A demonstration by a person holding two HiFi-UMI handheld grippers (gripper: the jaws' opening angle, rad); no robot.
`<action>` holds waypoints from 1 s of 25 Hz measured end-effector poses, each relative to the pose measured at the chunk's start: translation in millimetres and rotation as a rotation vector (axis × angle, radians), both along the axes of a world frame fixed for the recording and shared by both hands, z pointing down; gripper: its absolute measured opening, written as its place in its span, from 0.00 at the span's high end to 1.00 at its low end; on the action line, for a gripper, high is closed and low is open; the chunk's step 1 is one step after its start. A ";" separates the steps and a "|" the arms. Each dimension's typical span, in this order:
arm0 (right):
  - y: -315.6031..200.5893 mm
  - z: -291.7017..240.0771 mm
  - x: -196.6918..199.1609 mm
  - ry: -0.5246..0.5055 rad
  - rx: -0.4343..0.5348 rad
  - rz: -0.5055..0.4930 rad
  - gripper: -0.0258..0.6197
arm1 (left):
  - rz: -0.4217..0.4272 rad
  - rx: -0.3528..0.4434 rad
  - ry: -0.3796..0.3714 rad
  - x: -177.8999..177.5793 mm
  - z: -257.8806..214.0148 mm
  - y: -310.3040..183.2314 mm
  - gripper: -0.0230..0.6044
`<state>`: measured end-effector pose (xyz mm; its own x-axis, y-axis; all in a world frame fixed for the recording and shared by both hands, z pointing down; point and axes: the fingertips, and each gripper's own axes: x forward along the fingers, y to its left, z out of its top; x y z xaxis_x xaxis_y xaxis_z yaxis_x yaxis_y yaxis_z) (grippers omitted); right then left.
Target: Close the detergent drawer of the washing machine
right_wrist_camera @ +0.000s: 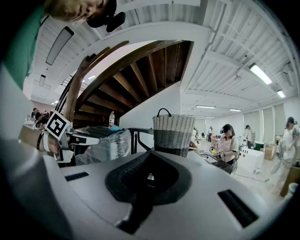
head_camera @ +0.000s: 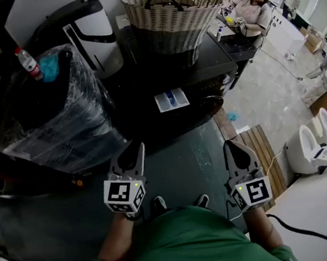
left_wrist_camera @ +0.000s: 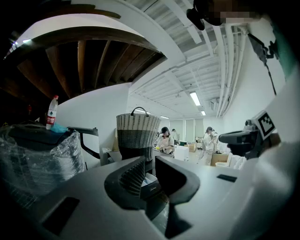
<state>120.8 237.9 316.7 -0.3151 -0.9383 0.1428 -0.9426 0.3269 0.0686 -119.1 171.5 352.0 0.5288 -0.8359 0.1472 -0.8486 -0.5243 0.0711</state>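
Note:
The dark washing machine (head_camera: 202,63) stands ahead of me, and its white and blue detergent drawer (head_camera: 171,99) is pulled out from the front. My left gripper (head_camera: 137,149) hangs below and left of the drawer, well short of it. In the left gripper view that gripper (left_wrist_camera: 150,165) stands open by a narrow gap, and the drawer (left_wrist_camera: 150,180) shows through the gap. My right gripper (head_camera: 232,146) is low on the right, also apart from the drawer. Its jaws (right_wrist_camera: 149,153) meet at the tips with nothing held.
A wicker basket (head_camera: 170,14) sits on top of the machine. A plastic-wrapped black bin (head_camera: 54,111) with a bottle (head_camera: 28,64) on it stands at the left. A wooden pallet (head_camera: 260,150) and white toilets (head_camera: 314,150) lie to the right. A person (head_camera: 252,9) sits behind.

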 end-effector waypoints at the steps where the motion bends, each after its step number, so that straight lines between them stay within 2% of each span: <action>1: -0.8 -0.4 2.0 0.001 0.001 0.001 0.93 | 0.001 0.002 -0.004 2.1 -2.5 -0.4 0.84; 8: -4.1 0.1 9.1 0.003 -0.006 0.005 0.93 | -0.001 0.025 -0.011 9.5 -9.2 0.0 0.84; 11: -6.4 -2.3 6.9 -0.039 0.006 0.014 0.93 | -0.018 0.042 0.005 0.4 -16.0 1.0 0.84; 14: -12.3 -3.8 1.2 -0.053 0.014 0.039 0.93 | -0.001 0.079 0.024 -14.0 -26.2 4.7 0.92; 18: -20.7 -1.8 -21.6 -0.042 0.017 0.093 0.93 | 0.038 0.124 -0.015 -47.5 -28.3 10.0 0.93; 22: -21.4 -2.0 -52.5 -0.029 0.017 0.119 0.93 | 0.049 0.109 -0.003 -80.5 -22.0 7.0 0.93; 25: -18.6 0.3 -62.2 -0.015 0.009 0.139 0.93 | 0.060 0.092 0.004 -90.4 -12.4 3.5 0.93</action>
<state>58.6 219.4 316.9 -0.1835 -0.9743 0.1308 -0.9797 0.1921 0.0565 -209.4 174.9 339.6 0.5786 -0.8127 0.0689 -0.8154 -0.5785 0.0233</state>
